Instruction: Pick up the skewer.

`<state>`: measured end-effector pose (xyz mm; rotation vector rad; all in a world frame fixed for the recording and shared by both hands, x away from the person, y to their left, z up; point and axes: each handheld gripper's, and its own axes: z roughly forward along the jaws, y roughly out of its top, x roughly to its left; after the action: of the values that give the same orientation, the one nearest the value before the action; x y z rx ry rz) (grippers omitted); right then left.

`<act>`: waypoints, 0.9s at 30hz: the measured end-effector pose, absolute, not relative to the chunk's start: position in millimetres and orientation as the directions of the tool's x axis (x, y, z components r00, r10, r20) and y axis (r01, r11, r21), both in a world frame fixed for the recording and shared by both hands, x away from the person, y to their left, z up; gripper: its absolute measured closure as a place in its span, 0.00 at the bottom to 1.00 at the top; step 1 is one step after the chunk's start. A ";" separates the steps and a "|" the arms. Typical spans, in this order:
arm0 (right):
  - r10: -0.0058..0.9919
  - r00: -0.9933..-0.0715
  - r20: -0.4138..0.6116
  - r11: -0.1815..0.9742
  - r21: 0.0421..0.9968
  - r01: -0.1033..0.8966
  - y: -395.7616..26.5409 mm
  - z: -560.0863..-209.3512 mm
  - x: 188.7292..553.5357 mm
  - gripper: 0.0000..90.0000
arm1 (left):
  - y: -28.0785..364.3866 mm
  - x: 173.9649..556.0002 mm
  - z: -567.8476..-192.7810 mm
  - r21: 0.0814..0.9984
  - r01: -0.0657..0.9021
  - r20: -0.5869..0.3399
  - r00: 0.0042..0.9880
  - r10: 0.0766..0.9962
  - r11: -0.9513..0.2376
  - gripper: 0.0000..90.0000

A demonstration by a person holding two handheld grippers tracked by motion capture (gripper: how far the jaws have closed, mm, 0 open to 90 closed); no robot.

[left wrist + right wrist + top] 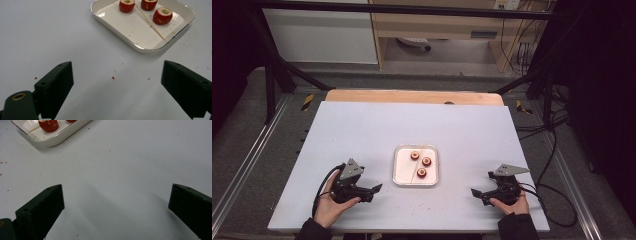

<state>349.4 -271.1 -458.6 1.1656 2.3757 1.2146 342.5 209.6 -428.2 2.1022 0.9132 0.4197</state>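
Tray (398,172): glossy, rounded-square; three round cored fruits (426,161).

Each hand gripped a matte black two-jaw claw, the left claw (373,190) and right claw (477,193) alike, topped by a grey three-cornered plate and trailing a black cable. Dark sleeves covered both forearms. A brass-coloured ring sat in the left claw's frame.

From my remote station I see a white table (362,135) with a bare wooden strip along its far edge. A white tray (401,172) with rounded corners lies directly on it, near the middle and toward the near side. Reddish crumbs (113,77) dot the surface just beside the tray. My left gripper (371,192) and right gripper (478,194) rest on the table near its front edge, either side of the tray, jaws spread wide
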 end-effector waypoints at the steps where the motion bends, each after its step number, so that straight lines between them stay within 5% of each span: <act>1: 0.741 -0.656 0.146 0.339 0.762 0.552 -270.9 -458.6 349.4 0.01 | 208.1 343.1 -427.6 0.773 0.467 -0.007 0.684 0.730 -0.430 0.13; 27: 0.741 -0.655 0.145 0.341 0.759 0.554 -269.9 -459.4 349.3 0.01 | 148.7 367.9 -413.2 0.760 0.480 0.017 0.659 0.752 -0.438 0.16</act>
<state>349.3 -269.9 -459.4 1.1713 2.3786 1.2096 367.9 148.7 -413.2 2.1179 0.9506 0.4595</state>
